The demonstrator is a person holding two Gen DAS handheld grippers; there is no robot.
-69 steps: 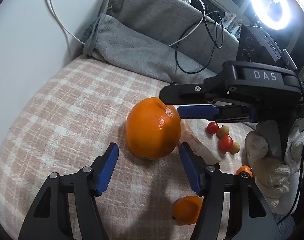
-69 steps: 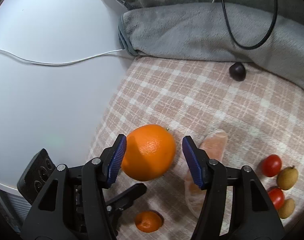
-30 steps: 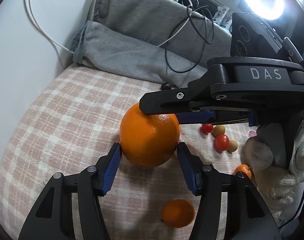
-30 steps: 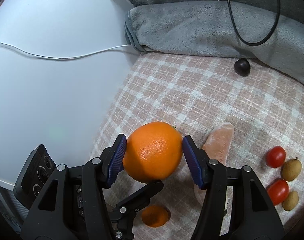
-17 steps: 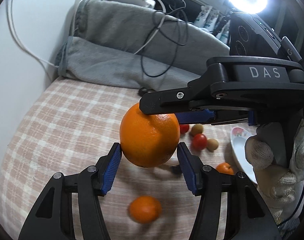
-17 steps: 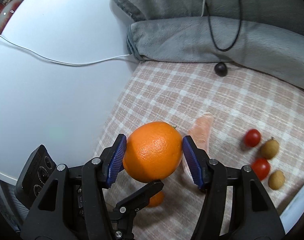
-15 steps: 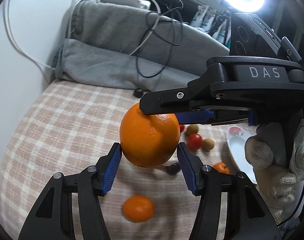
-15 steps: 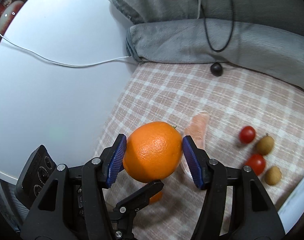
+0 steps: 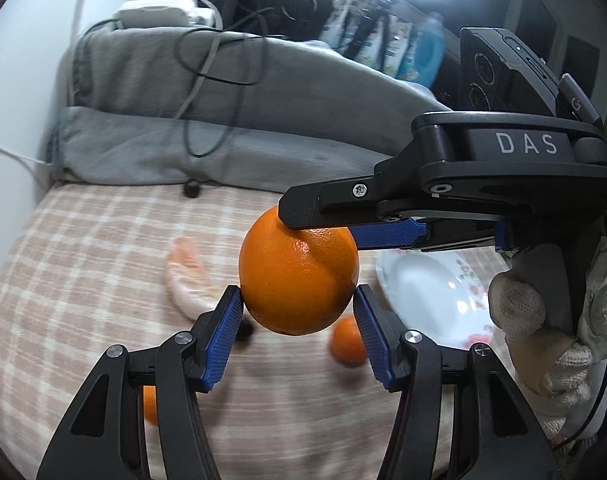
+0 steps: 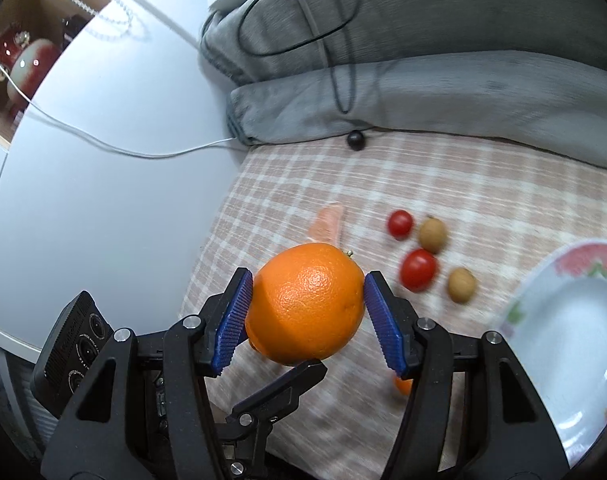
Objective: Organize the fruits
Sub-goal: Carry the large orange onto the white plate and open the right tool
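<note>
I am holding the big orange [image 9: 298, 276] in the air between both tools at once: my left gripper [image 9: 299, 326] is pinching its lower flanks, half-spread, and my right gripper [image 10: 307, 316] is clamping its sides crosswise to the left one's grip, equally half-spread. The orange is hanging clear above the checked cloth [image 9: 83, 264]. The white plate [image 10: 563, 344] is lying ahead and to the right of my fingers, on my right hand's side, so I am judging the carry to be heading rightward, with the right hand leading.
</note>
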